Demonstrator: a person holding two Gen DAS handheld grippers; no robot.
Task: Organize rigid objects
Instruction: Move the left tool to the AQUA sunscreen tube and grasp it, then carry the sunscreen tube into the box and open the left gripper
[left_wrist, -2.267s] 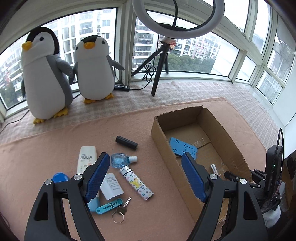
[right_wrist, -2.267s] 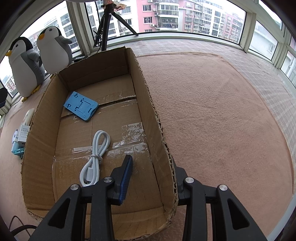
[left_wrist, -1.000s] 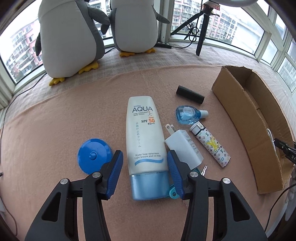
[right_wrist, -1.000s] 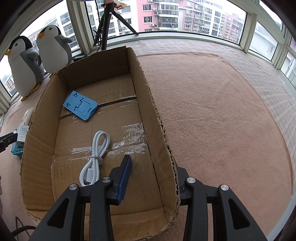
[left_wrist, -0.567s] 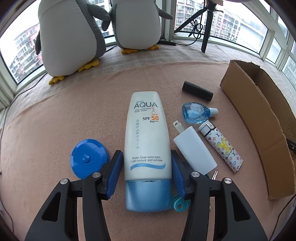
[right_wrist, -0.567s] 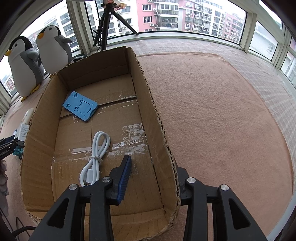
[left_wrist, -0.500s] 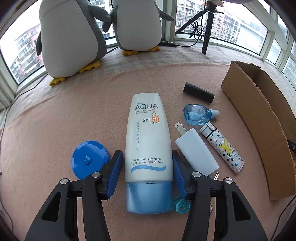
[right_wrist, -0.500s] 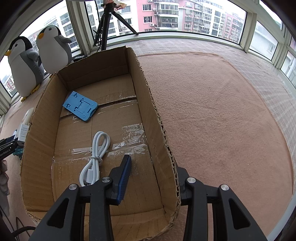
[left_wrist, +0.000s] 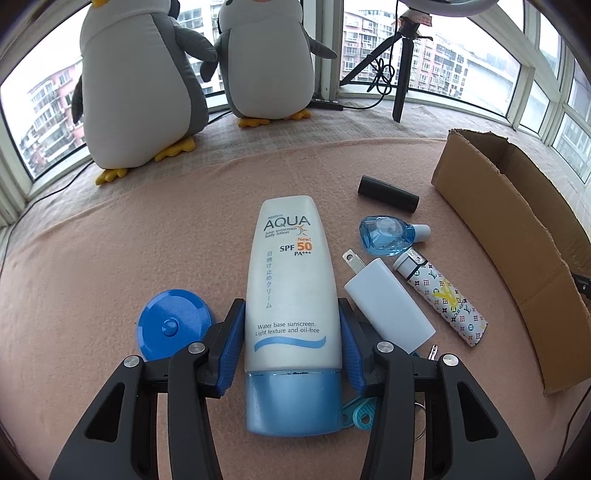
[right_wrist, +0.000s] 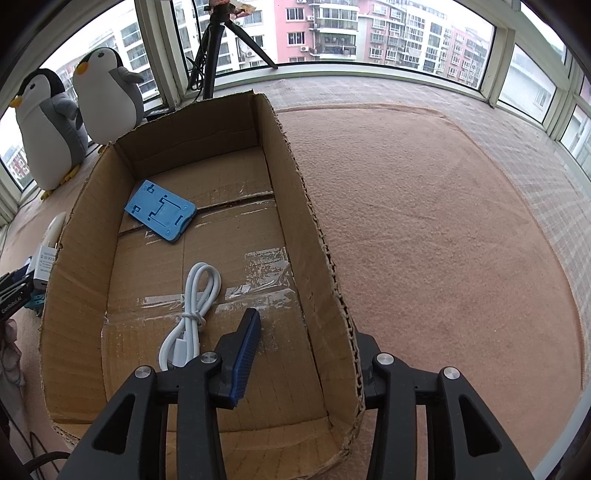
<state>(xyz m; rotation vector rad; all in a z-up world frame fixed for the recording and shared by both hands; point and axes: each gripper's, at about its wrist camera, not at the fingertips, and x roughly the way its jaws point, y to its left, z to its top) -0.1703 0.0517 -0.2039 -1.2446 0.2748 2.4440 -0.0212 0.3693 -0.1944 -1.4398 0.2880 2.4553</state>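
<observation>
Closing in from a high, wide hover over the scattered items a couple of seconds before, the left gripper (left_wrist: 291, 341) had dropped to the pink mat and narrowed until its blue pads sat against both flanks of the sunscreen tube (left_wrist: 291, 295), just above the blue cap — clenched on it, by the look of it, though the tube lay flat and unlifted. That suggested the grasp was made and the carry to the cardboard box (left_wrist: 517, 236) came next. The right gripper (right_wrist: 306, 354) had not shifted: it straddled the box's right wall, one finger inside and one outside, steadying it; whether it truly pinched the cardboard I could not tell. The tube read "AQUA", "SPF 50 PA+++", "New!" and "Water base sunscreen, Light texture and oil-free" — plus a column of Japanese script.
</observation>
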